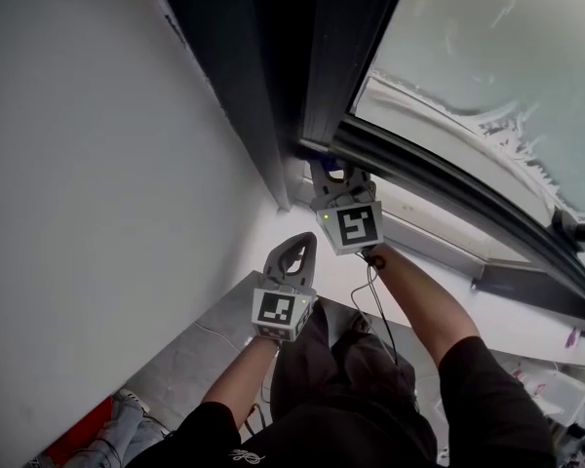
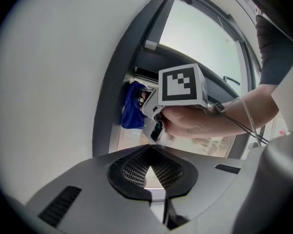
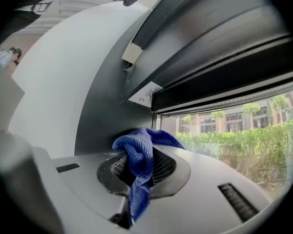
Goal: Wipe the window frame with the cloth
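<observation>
Cloth [image 3: 139, 165], blue and of waffle weave, is clamped in the right gripper [image 3: 141, 169]; its jaws are closed on the middle of it, one bunched end standing out ahead of the pads and a tail hanging down between them. That bunched end sits at the dark grey upright of the window frame [image 3: 107, 116], in the corner beside the glass [image 3: 234, 135]; whether it actually touches the upright cannot be confirmed. A light metal bracket [image 3: 145, 94] with screws is fixed in the frame's corner above the cloth.

The left gripper [image 2: 151, 167] has its jaws together with nothing between them; it is held lower and to the left of the right gripper, pointing up toward it, and is clear of the frame. From it the cloth [image 2: 133, 112] shows ahead of the right gripper's jaws, lying along the frame's upright [image 2: 112, 91]; the person's right hand [image 2: 185, 121] grips the handle beneath the marker cube.

Head view: right gripper [image 1: 322, 169] raised to the frame [image 1: 322, 76]; left gripper [image 1: 297, 247] below it; white wall [image 1: 97, 164] to the left; a thin cable [image 1: 375, 291] runs along the right forearm.
</observation>
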`<act>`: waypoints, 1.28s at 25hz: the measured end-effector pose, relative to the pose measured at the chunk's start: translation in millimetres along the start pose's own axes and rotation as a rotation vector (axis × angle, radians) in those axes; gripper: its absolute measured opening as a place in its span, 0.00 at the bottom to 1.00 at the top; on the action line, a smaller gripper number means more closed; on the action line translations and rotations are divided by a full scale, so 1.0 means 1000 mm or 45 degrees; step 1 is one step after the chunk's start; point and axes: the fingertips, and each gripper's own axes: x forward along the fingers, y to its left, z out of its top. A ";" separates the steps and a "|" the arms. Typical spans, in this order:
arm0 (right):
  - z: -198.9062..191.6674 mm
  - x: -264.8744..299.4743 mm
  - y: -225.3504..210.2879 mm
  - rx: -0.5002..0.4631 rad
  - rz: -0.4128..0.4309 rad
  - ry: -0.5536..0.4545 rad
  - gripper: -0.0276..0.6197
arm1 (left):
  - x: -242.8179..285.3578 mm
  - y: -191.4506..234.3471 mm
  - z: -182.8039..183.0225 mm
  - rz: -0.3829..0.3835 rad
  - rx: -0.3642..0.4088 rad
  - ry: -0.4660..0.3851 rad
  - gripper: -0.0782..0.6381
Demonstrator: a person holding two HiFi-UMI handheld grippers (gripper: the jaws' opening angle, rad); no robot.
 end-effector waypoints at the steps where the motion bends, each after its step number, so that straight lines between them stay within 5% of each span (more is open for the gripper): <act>1: 0.000 0.000 0.000 0.012 0.001 -0.010 0.08 | -0.001 0.001 -0.002 0.014 -0.002 -0.009 0.12; 7: -0.004 -0.004 0.003 0.044 0.013 -0.086 0.08 | -0.006 0.008 -0.011 0.078 0.080 -0.074 0.12; 22: -0.071 -0.021 0.018 0.066 0.028 -0.208 0.08 | -0.002 0.013 -0.059 0.165 0.057 -0.224 0.12; 32: -0.074 -0.028 0.018 0.109 -0.018 -0.293 0.08 | 0.013 0.023 -0.093 0.194 0.072 -0.255 0.12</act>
